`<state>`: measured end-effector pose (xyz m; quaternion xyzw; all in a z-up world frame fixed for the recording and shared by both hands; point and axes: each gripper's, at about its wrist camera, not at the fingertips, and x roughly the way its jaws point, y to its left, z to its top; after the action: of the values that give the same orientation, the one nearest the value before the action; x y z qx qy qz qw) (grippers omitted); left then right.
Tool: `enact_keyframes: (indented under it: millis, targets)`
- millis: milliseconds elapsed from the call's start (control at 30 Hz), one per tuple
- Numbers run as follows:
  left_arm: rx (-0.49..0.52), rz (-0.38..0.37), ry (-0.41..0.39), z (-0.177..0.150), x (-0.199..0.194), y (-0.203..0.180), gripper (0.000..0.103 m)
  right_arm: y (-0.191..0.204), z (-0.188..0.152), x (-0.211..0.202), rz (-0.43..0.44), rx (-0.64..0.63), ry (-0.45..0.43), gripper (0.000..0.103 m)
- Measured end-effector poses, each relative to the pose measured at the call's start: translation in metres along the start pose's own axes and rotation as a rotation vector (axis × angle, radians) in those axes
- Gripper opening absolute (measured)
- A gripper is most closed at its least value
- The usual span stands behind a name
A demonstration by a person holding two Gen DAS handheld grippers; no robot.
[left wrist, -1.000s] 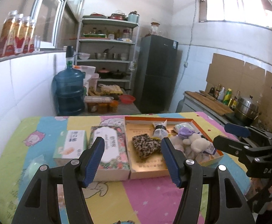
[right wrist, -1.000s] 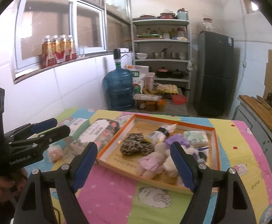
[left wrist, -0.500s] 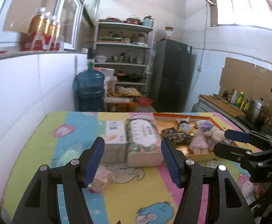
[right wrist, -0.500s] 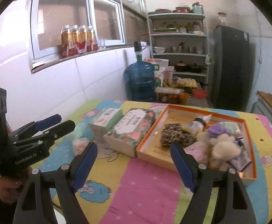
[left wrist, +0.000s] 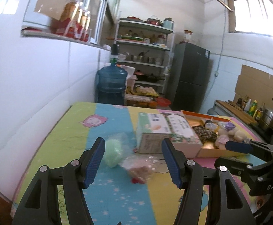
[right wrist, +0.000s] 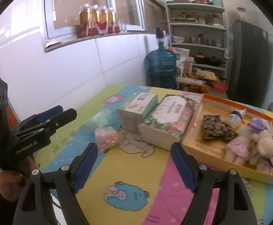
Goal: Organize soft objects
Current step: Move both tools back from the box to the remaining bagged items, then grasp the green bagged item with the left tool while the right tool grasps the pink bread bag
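A green soft ball in clear wrap (left wrist: 113,154) and a pink soft item in clear wrap (left wrist: 140,167) lie on the colourful tablecloth, just beyond my open, empty left gripper (left wrist: 133,164). Both show in the right wrist view, green (right wrist: 103,116) and pink (right wrist: 107,138). An orange tray (right wrist: 239,174) at the right holds a leopard-print pad (right wrist: 216,129), plush toys (right wrist: 256,146) and a small bottle. My right gripper (right wrist: 134,166) is open and empty, above the cloth in front of the boxes. The left gripper also shows in the right wrist view (right wrist: 51,115).
A green tissue box (right wrist: 143,102) and a floral box (right wrist: 169,118) lie between the wrapped items and the tray. A white tiled wall runs along the table's left side. A blue water jug (left wrist: 111,84), shelves and a dark fridge stand beyond the far edge.
Both grippers have swung left, away from the tray. The wrapped green and pink items have come to sit between the left gripper's fingers. Both grippers stay open.
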<state>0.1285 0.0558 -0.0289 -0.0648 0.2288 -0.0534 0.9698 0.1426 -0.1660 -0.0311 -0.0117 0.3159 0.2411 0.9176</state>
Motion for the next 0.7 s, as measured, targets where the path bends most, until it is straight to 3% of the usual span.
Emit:
enact_keyframes:
  millis: [400, 700]
  targets:
    - [-0.069, 0.035, 0.007, -0.009, 0.004, 0.043, 0.065, 0.028, -0.002, 0.062, 0.115, -0.011, 0.124, 0.080]
    - [-0.076, 0.045, 0.028, -0.011, 0.018, 0.062, 0.064, 0.040, 0.001, 0.109, 0.118, -0.019, 0.188, 0.080]
